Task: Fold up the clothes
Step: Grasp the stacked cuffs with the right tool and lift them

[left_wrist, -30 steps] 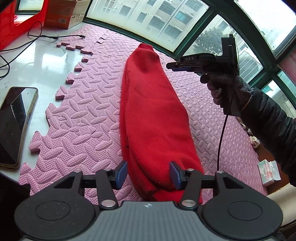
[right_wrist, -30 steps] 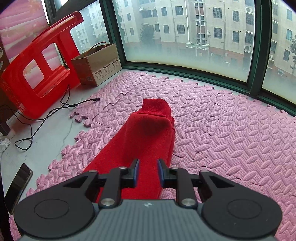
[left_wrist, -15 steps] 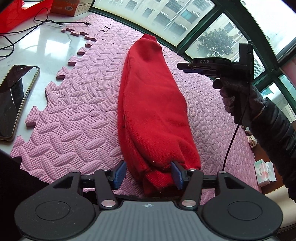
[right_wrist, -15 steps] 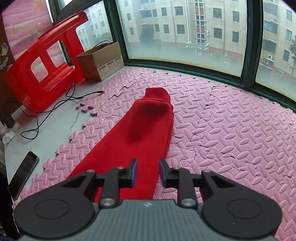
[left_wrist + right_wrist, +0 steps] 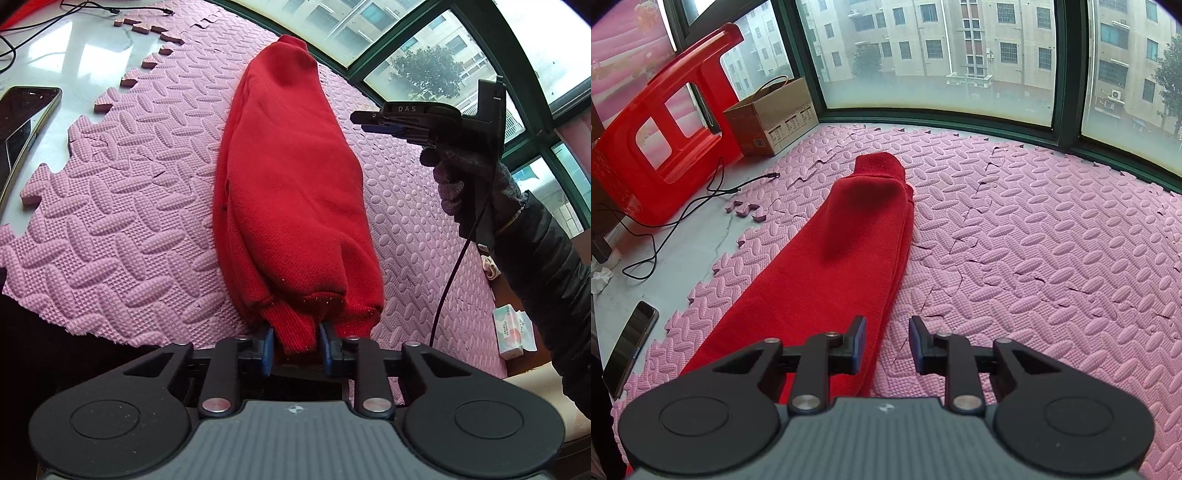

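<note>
A red knit sweater [image 5: 291,192] lies folded lengthwise into a long narrow strip on the pink foam mat [image 5: 122,206]. My left gripper [image 5: 295,345] is shut on the ribbed hem at the sweater's near end. In the right wrist view the sweater [image 5: 827,273] runs away from me toward the window. My right gripper [image 5: 887,341] is open and empty, held in the air above the sweater's right edge. It also shows in the left wrist view [image 5: 373,122], to the right of the sweater and above the mat.
A phone [image 5: 22,125] lies on the white floor left of the mat, also seen in the right wrist view [image 5: 629,347]. A red plastic stool [image 5: 661,125], a cardboard box [image 5: 772,116] and a black cable [image 5: 687,210] sit at the far left. A tissue pack [image 5: 515,330] lies at the right.
My left gripper has moved in onto the sweater's near hem and shut on it. My right gripper has opened a little and drifted right of the sweater.
</note>
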The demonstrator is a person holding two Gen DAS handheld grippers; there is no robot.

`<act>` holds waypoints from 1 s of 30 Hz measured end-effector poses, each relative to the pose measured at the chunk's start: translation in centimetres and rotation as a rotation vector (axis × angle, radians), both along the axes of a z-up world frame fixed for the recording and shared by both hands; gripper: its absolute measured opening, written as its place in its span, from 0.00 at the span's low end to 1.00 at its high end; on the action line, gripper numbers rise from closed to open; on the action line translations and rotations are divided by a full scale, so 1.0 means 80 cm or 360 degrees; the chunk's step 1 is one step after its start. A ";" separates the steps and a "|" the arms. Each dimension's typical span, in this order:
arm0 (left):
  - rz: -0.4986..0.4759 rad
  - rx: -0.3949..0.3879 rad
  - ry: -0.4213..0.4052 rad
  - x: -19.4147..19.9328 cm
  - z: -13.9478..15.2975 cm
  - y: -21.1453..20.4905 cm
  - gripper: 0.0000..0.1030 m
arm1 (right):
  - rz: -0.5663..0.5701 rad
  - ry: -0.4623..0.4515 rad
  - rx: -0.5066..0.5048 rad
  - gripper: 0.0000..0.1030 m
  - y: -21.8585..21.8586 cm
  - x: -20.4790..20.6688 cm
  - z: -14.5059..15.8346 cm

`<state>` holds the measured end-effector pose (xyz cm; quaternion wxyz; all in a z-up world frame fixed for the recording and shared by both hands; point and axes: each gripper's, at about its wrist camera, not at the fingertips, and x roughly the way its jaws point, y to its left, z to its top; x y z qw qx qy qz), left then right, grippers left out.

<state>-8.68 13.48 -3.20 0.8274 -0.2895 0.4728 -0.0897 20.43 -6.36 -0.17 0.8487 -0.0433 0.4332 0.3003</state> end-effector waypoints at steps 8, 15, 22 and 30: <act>0.0134 0.0193 -0.0021 0.000 0.023 0.041 0.21 | -0.0058 0.0052 0.0059 0.24 -0.006 0.015 -0.011; 0.0348 0.0319 0.0010 0.013 0.032 0.087 0.21 | -0.0136 0.0117 0.0144 0.24 -0.006 0.040 -0.025; 0.0413 0.0373 0.0038 0.034 0.034 0.109 0.21 | -0.0245 0.0190 0.0293 0.25 -0.008 0.086 -0.046; 0.0447 0.0356 0.0091 0.053 0.032 0.127 0.21 | -0.0386 0.0295 0.0467 0.25 -0.013 0.142 -0.074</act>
